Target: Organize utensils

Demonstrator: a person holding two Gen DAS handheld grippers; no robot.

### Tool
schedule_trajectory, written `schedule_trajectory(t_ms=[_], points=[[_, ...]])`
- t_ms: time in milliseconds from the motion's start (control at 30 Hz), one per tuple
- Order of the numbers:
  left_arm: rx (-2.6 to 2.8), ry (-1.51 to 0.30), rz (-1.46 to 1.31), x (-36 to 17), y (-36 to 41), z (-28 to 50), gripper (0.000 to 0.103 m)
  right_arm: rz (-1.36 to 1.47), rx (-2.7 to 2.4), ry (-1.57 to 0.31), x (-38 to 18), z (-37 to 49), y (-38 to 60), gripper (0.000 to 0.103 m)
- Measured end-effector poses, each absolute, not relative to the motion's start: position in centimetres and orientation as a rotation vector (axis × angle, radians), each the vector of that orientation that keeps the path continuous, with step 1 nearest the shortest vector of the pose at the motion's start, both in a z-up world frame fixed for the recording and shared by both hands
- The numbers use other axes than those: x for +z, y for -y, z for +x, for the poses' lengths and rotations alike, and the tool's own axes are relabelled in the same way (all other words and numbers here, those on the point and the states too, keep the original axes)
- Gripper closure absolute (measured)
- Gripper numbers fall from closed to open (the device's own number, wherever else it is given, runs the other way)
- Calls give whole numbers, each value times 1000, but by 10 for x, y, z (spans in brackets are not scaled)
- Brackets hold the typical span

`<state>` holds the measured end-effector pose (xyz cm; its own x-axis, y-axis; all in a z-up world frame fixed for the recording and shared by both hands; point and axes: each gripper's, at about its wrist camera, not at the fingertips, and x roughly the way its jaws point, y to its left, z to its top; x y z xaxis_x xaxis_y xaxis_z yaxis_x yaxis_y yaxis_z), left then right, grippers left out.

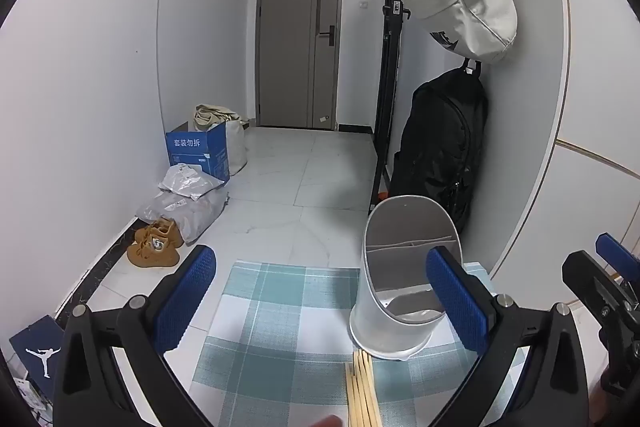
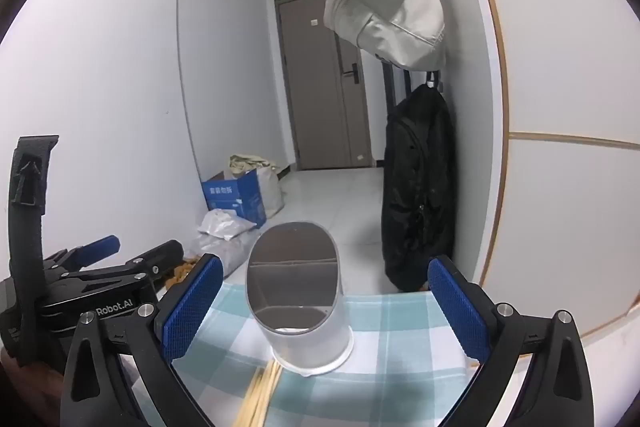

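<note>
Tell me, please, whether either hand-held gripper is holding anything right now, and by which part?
Nothing is held. The left hand-held gripper and right hand-held gripper are both open and empty; the chopsticks lie on the checked cloth.
</note>
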<state>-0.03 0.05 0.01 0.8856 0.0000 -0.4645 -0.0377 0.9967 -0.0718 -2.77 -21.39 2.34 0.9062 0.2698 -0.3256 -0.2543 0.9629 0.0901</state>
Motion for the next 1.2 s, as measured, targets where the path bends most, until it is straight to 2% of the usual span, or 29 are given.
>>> schedule_trajectory(t_ms=[1200], points=[[35,-488,-79,-4,-2,-1,1,66,263,-355,23,-28,217,0]])
